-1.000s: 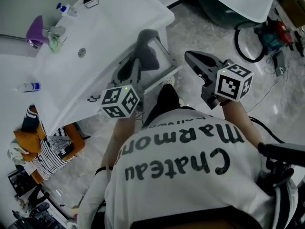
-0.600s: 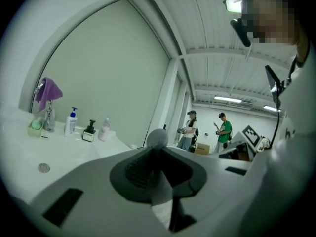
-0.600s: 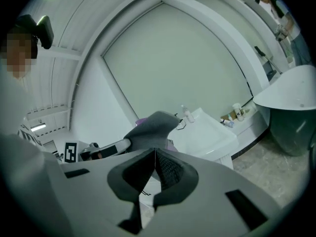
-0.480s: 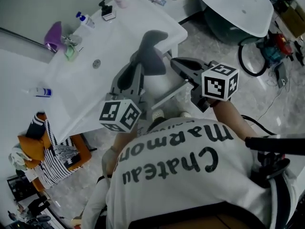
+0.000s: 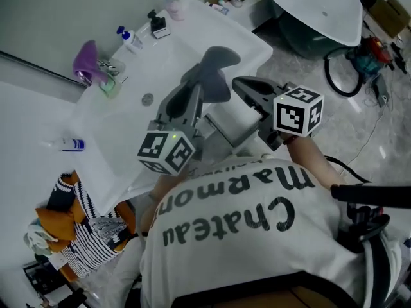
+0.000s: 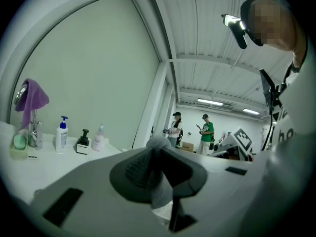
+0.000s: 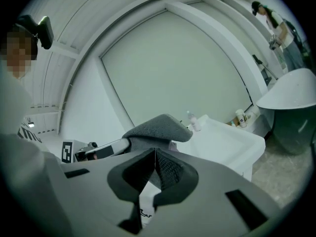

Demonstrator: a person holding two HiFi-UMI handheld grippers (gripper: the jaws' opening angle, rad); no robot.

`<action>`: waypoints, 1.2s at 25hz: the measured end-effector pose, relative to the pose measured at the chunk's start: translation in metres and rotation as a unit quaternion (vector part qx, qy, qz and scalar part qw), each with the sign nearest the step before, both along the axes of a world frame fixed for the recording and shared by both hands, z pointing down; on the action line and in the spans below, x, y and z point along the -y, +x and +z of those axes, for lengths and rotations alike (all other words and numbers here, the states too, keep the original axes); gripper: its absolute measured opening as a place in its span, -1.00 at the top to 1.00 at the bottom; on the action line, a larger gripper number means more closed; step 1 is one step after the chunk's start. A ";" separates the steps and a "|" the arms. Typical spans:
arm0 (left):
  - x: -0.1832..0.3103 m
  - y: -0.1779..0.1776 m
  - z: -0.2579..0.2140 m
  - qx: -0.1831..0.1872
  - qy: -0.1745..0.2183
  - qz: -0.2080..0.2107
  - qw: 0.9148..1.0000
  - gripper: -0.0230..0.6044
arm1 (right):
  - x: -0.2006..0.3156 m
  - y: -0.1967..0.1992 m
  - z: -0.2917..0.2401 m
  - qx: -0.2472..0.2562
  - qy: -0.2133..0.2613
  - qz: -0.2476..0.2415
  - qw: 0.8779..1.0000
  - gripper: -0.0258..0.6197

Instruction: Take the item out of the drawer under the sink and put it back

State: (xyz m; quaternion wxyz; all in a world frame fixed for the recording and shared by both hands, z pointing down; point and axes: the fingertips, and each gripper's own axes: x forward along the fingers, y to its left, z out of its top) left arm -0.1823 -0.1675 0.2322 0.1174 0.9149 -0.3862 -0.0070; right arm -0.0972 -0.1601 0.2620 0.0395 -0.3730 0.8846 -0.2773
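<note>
Your left claw pinches what looks like a thin pale item, held level at the sink front, likely to clear the drawer (hidden below). Your right claw is closed and empty just beside it, probably kept free for the drawer.

Head view: soft, even, cool light, rather dim; no hard shadows. White sink counter brightest, near washed out. Marble floor shows small glints. Both gripper views: heavy fisheye, wall lines bowed, black vignette in corners. Left gripper view: ceiling strip lights in far room glare. Left gripper and grey cloth in its jaws close to lens, blurred. Right gripper pads sharper.
</note>
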 end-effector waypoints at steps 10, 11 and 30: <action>0.016 -0.004 0.007 -0.030 0.009 0.064 0.997 0.76 | -0.003 -0.019 0.003 -0.057 0.007 0.050 0.997 0.88; 0.015 -0.002 0.008 -0.030 0.008 0.070 0.997 0.76 | -0.002 -0.017 0.003 -0.060 0.005 0.056 0.997 0.88; 0.062 0.005 0.008 0.005 0.014 -0.032 0.999 0.75 | 0.083 -0.011 0.006 -0.049 -0.014 -0.040 0.998 0.88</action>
